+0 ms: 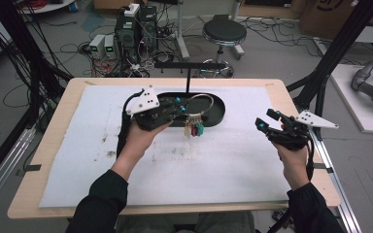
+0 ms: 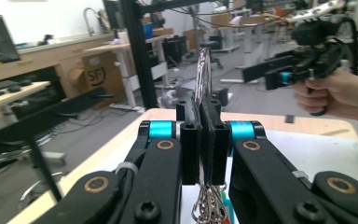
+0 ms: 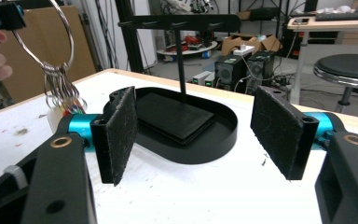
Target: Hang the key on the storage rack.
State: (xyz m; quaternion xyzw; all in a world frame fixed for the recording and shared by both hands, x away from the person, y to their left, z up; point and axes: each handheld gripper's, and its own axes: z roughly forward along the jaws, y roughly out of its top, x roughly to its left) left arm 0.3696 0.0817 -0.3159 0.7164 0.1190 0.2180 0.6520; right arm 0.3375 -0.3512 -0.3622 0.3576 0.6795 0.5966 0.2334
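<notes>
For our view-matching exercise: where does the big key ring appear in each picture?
High view: key ring at centre, over the black tray, clamped in the left tool.
Left gripper view: centre, rising between shut jaws.
Right gripper view: top left.
Shared landmark: the black tray.

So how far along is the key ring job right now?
Done: the left gripper is shut on the key ring and holds it lifted above the mat. In hand: carrying it by the black stand in its tray. Left: probably hanging the ring on the stand's bar. The right gripper is open, holding nothing.
</notes>
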